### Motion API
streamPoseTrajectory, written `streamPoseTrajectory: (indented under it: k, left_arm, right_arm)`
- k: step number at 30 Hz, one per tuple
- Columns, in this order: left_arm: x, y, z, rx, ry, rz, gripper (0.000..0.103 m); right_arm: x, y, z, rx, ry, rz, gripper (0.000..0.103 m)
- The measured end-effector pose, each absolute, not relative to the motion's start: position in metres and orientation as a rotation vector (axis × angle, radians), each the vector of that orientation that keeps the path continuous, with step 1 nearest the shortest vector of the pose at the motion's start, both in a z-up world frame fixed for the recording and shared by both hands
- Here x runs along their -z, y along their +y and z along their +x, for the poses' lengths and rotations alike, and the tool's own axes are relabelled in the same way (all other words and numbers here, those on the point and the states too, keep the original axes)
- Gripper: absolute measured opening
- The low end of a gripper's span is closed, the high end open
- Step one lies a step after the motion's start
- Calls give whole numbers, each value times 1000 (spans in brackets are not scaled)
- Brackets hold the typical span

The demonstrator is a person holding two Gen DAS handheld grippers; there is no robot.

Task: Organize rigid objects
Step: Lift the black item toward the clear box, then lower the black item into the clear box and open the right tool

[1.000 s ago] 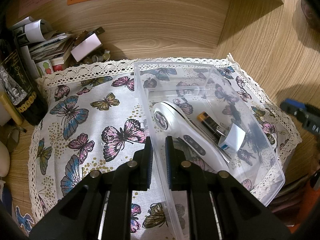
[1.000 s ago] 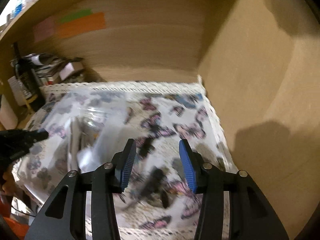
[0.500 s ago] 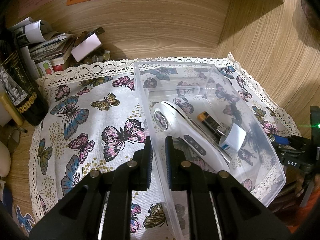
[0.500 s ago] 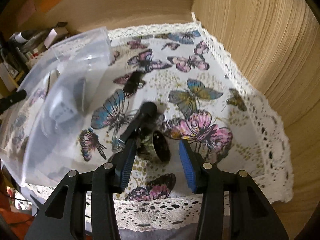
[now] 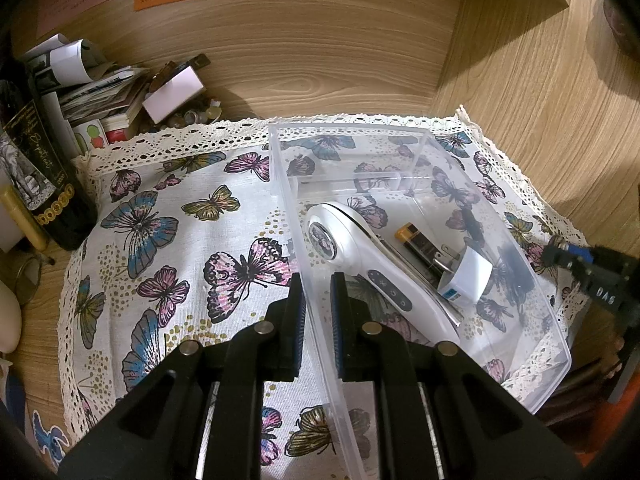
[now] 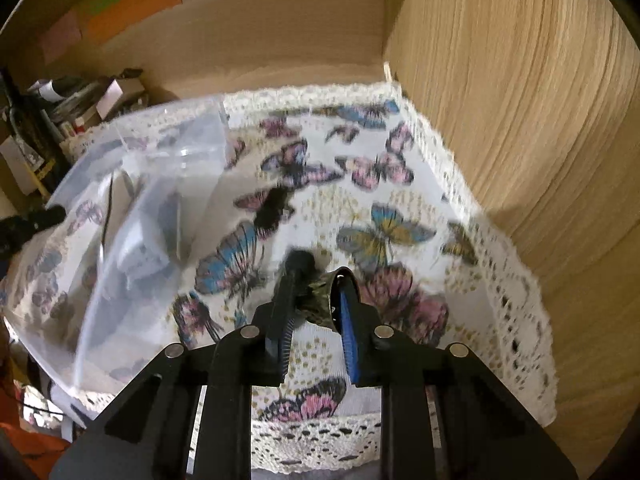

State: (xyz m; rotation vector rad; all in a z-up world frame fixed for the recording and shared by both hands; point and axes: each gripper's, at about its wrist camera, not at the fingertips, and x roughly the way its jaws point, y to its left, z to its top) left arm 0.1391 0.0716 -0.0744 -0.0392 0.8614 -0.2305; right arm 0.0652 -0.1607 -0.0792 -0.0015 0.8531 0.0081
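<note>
Right wrist view showed the change: half a second before, the right tongs [image 6: 316,308] stood open above a small dark object [image 6: 316,298] on the butterfly cloth [image 6: 400,208]; at this moment they had closed onto it, the fingers pressing either side of a black stem and a brassy, cup-shaped part. Motion blur prevented a firmer identification. Whether the object had left the cloth could not be determined.

Left tongs [image 5: 318,304] were unchanged across the second, nearly closed and clamped on the near left wall of the clear plastic bin [image 5: 532,320], steadying it. Inside the bin lay a white handheld device [image 5: 360,264], a battery [image 5: 416,240] and a white plug adapter [image 5: 466,276].

Assessment: the pickup appeared complete, and transfer into the bin was the likely remaining step.

Clearances: the object sat near the front right corner of the cloth, just beside the bin's right wall. A wooden side panel [image 6: 520,100] closed off the right edge, and the lace border [image 6: 320,432] marked the front edge close below the tongs. Open room lay upward and leftward over the bin rim. Clutter [image 5: 100,92] occupied the desk's far left corner, well apart.
</note>
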Motion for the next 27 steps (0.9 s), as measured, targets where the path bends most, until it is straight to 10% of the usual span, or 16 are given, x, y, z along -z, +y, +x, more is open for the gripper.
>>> streamPoseTrajectory:
  k: [27]
  left_arm:
    - [75,71,140,231,862,-41,10]
  right_arm:
    - [54,-41,120,-328,778,-232,19]
